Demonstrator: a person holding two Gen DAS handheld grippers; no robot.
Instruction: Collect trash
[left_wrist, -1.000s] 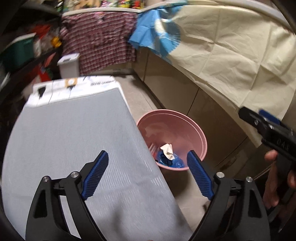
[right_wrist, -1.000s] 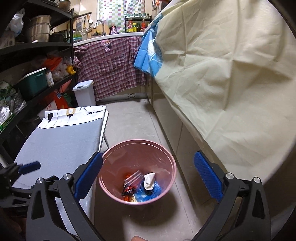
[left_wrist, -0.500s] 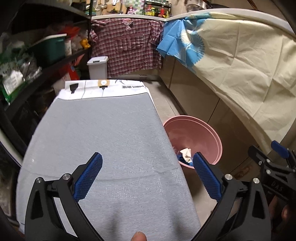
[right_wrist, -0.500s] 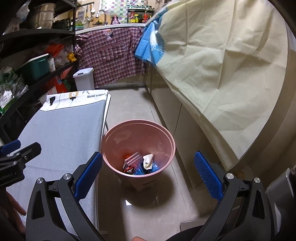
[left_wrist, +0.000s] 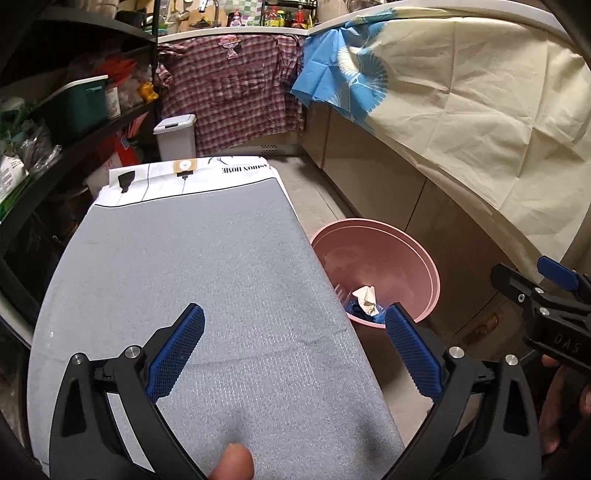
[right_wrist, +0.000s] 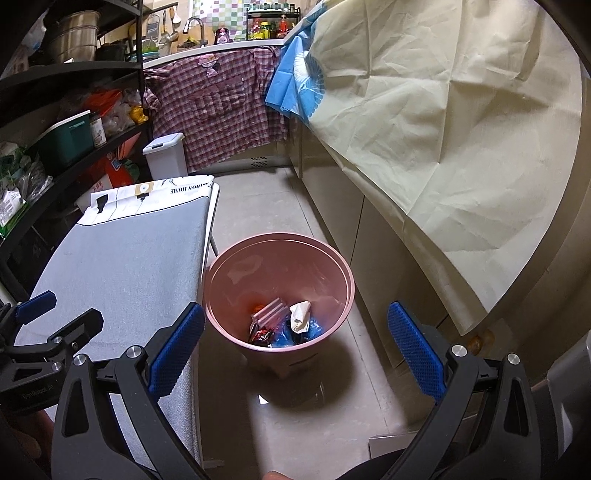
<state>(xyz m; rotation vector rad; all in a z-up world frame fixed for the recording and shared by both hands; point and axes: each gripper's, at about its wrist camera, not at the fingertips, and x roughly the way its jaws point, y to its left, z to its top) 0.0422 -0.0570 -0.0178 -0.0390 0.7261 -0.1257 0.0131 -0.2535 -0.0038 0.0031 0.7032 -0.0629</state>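
Now both black blue-padded grippers, left (left_wrist: 293, 347) and right (right_wrist: 295, 347), are gaping wide and empty beside the round pink plastic bin (right_wrist: 221, 291) holding crumpled wrappers (right_wrist: 282, 325).

The bin (right_wrist: 279, 291) stands on the floor just right of the counter (right_wrist: 122, 266); wrappers (right_wrist: 284, 325) lie in the bin; cabinets (right_wrist: 332, 206) stand right of the bin.

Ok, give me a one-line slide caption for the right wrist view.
Right tool open and empty above the pink bin holding wrappers and crumpled paper, beside the grey-topped table.
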